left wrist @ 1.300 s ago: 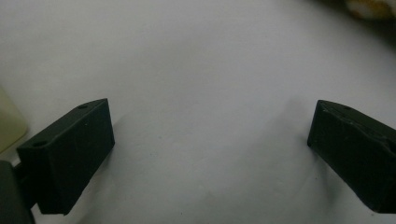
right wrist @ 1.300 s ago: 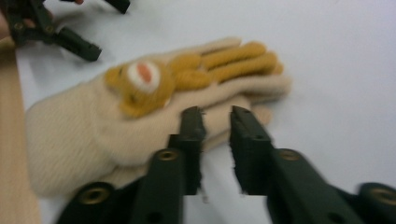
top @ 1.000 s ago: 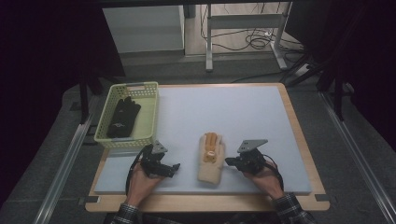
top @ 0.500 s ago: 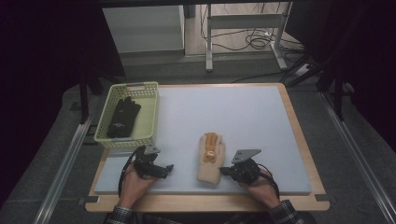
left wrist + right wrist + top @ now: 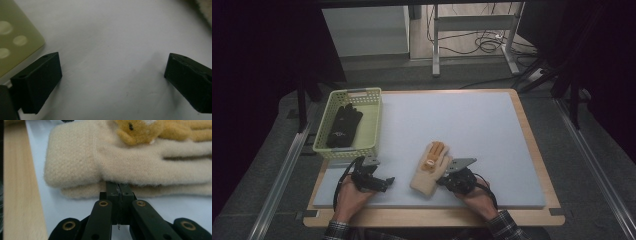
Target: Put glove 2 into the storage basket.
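Note:
A cream knitted glove [image 5: 428, 172] with an orange bear patch lies on the blue-grey mat [image 5: 462, 125] near the front. In the right gripper view the glove [image 5: 100, 160] looks like two stacked layers. My right gripper [image 5: 443, 181] is just right of its cuff, shut, and its tips [image 5: 118, 188] touch the glove's side where the layers meet. No fabric shows between the jaws. My left gripper [image 5: 387, 183] rests low over the mat to the glove's left. Its jaws stand wide open with bare mat between them [image 5: 112, 80].
A pale green basket [image 5: 346, 149] holding a black glove [image 5: 343, 125] sits at the mat's left edge, just behind my left hand; its corner [image 5: 17, 47] shows beside the left jaw. The wooden table rim [image 5: 532, 220] runs along the front.
My right gripper has moved left and down, up against the glove's cuff side. My left hand has drifted slightly toward the front edge.

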